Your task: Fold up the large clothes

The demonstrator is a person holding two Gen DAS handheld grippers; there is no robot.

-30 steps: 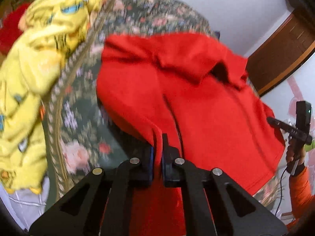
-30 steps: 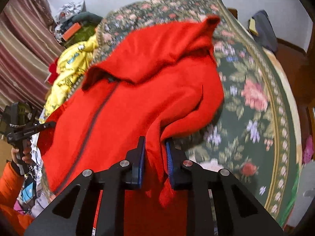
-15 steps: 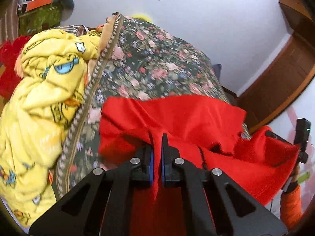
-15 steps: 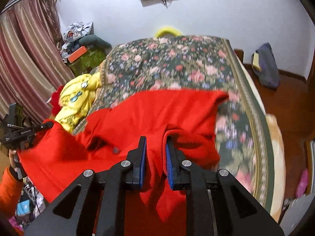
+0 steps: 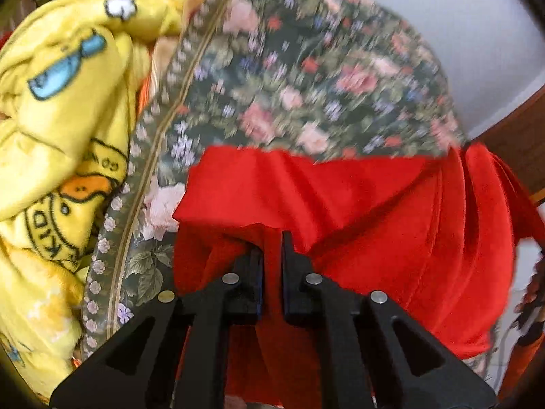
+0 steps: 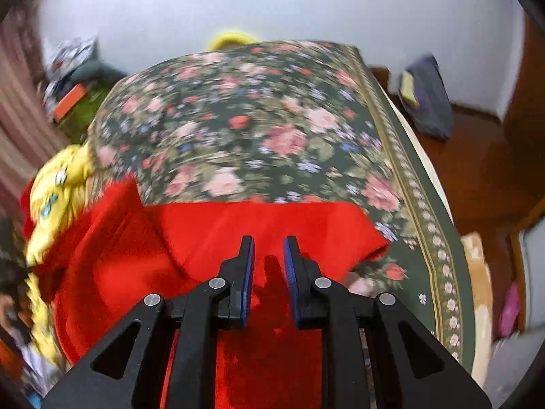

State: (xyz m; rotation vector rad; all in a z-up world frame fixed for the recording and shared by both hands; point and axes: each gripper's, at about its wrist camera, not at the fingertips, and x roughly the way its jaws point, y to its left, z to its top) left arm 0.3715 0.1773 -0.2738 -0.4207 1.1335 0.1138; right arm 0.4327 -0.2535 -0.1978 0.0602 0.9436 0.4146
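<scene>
A large red fleece garment [image 5: 374, 204] lies bunched across the near end of a bed with a dark floral cover [image 5: 306, 85]. My left gripper [image 5: 272, 238] holds a fold of the garment's left part between its pads while its jaws are opening slightly. In the right wrist view the red garment [image 6: 255, 218] stretches as a flat band over the floral cover [image 6: 255, 119]. There my right gripper [image 6: 269, 242] is shut on a ridge of the red cloth. Both views are blurred by motion.
A yellow cartoon-print blanket [image 5: 61, 119] is heaped along the bed's left side, also the yellow blanket [image 6: 54, 197] at the left of the right view. A dark bag [image 6: 425, 99] leans on the wall over brown floor. Clutter and a striped curtain [image 6: 17, 119] stand far left.
Both grippers have drawn the red garment back toward the near end of the bed. It went from covering most of the floral cover to a low band, with much more cover showing.
</scene>
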